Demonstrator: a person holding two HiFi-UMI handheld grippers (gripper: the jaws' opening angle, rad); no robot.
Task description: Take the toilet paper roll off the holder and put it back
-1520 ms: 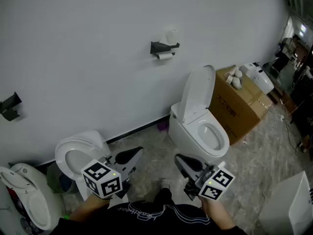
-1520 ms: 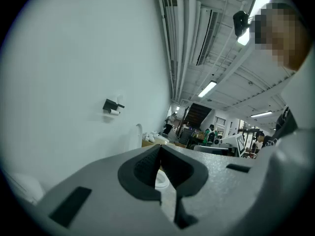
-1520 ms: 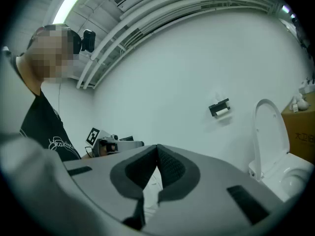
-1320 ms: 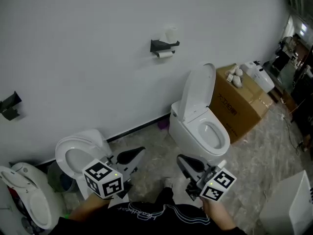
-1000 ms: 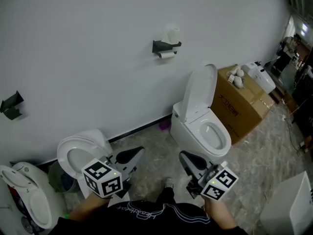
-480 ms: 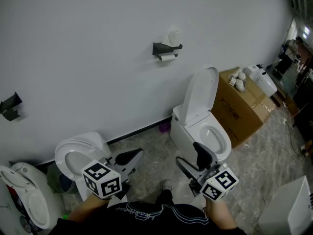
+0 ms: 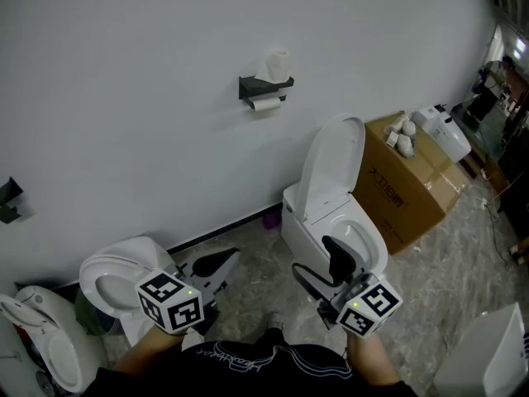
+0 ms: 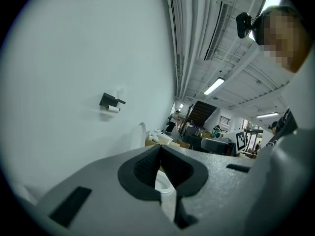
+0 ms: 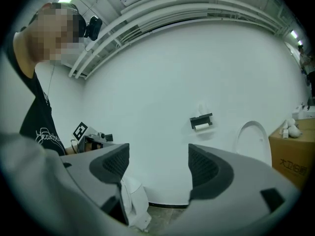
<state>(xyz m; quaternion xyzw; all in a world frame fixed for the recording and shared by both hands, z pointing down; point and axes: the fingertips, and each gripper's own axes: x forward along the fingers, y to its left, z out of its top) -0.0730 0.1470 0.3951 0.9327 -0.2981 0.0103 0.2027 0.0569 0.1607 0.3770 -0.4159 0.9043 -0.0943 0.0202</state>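
High on the white wall hangs a black holder point(image 7: 264, 85), with one toilet paper roll point(image 7: 278, 63) standing on top of it and another roll point(image 7: 266, 103) hung underneath. Both grippers are low and far from it, near my body. My left gripper point(image 7: 219, 265) is shut and holds nothing. The jaws of my right gripper point(image 7: 321, 261) are opening wide, with nothing between them. In the left gripper view the holder point(image 8: 112, 102) is small and far beyond the shut left gripper point(image 8: 160, 154). In the right gripper view the holder point(image 9: 201, 121) shows above the open right gripper point(image 9: 158, 163).
A white toilet with its lid raised point(image 7: 335, 213) stands below and right of the holder. A cardboard box point(image 7: 409, 180) sits to its right. Two more toilets point(image 7: 116, 279) point(image 7: 37, 350) stand at lower left. A second black fitting point(image 7: 7, 201) is on the wall, far left.
The right gripper's jaws have gone from shut to wide open. The view has swung, so the holder now sits further left in it. The left gripper has stayed shut.
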